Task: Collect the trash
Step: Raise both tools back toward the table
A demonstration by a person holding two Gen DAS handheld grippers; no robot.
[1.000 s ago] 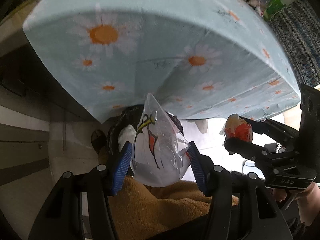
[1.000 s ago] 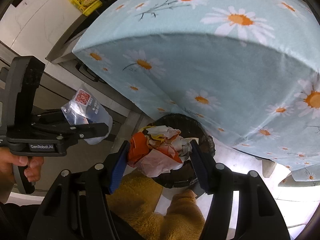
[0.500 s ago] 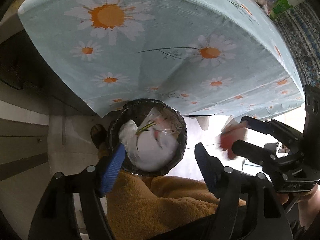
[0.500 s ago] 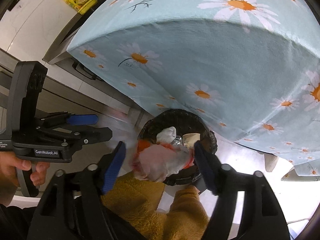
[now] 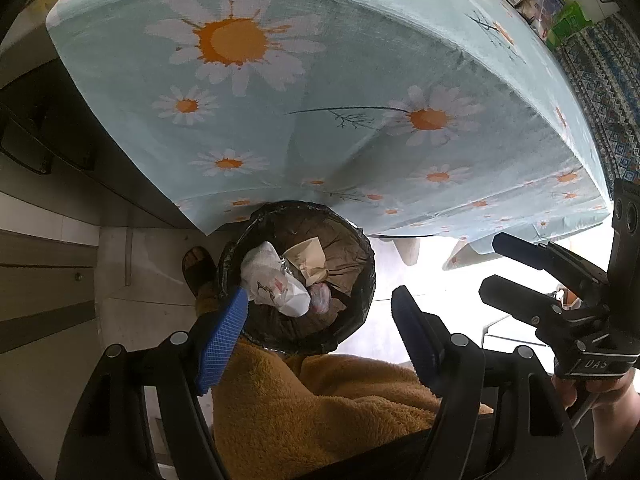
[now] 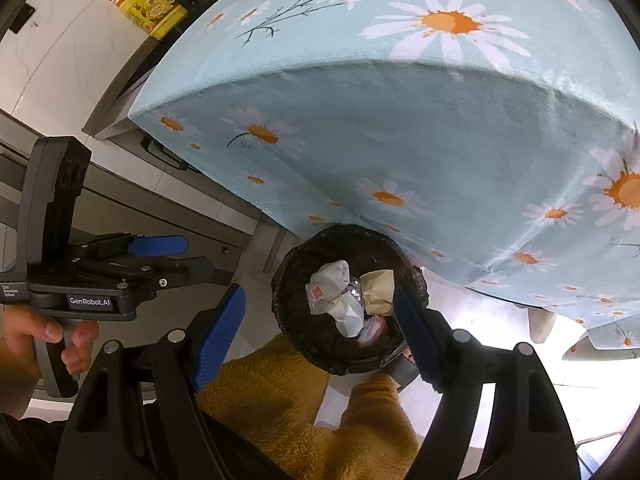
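Trash [image 5: 280, 280] lies inside the black-lined bin [image 5: 360, 280] on the floor, below both claws. Left gripper [image 5: 316, 320] and right gripper [image 6: 316, 320] both stand wide apart, holding nothing.

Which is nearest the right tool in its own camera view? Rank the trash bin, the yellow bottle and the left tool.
1. Trash bin, just beyond the right tool.
2. Left tool, off to the left.
3. Yellow bottle, far upper left, on the counter.
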